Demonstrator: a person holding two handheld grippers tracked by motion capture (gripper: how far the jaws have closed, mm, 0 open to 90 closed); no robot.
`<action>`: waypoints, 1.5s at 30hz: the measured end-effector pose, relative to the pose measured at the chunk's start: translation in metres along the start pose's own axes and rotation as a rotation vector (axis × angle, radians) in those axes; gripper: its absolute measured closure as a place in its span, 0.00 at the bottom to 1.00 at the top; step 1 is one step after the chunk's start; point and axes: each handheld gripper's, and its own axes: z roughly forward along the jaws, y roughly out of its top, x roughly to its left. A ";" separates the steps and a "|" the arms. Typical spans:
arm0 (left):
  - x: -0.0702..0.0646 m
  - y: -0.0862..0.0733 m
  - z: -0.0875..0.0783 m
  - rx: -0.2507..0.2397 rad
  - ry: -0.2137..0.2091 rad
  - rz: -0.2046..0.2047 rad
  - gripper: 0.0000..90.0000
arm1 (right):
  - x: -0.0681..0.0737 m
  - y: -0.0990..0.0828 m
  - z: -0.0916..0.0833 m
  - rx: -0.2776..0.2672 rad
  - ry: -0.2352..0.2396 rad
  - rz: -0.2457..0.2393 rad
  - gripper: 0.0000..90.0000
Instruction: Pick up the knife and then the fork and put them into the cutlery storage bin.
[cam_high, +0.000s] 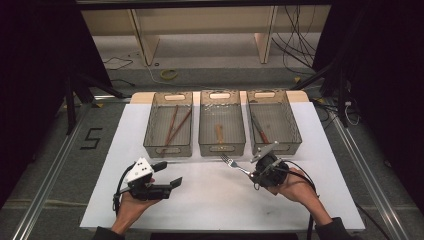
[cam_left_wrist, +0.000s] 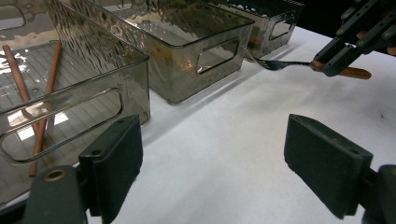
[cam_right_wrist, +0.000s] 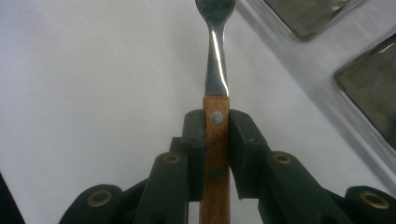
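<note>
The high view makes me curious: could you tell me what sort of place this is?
Probably a lab recording bench: a white table inside a metal frame, loose cables on the floor, and three sorting bins.

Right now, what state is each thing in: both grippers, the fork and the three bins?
Right gripper: shut on the fork's wooden handle.
Fork: held near level, tines toward the bins.
Left gripper: open, nothing between its jaws.
Left bin: holds two chopsticks.
Middle bin: holds one wooden-handled utensil.
Right bin: holds one wooden-handled utensil.
</note>
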 end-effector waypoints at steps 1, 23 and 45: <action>0.000 0.000 0.000 0.000 0.000 0.000 0.21 | 0.000 0.000 -0.001 -0.006 -0.001 0.003 0.87; 0.000 0.000 0.000 -0.009 -0.005 -0.010 0.21 | -0.012 0.017 -0.036 -0.155 -0.035 0.026 0.86; 0.001 0.000 0.000 -0.013 -0.004 -0.016 0.21 | -0.064 0.031 -0.057 -0.258 -0.119 0.147 0.87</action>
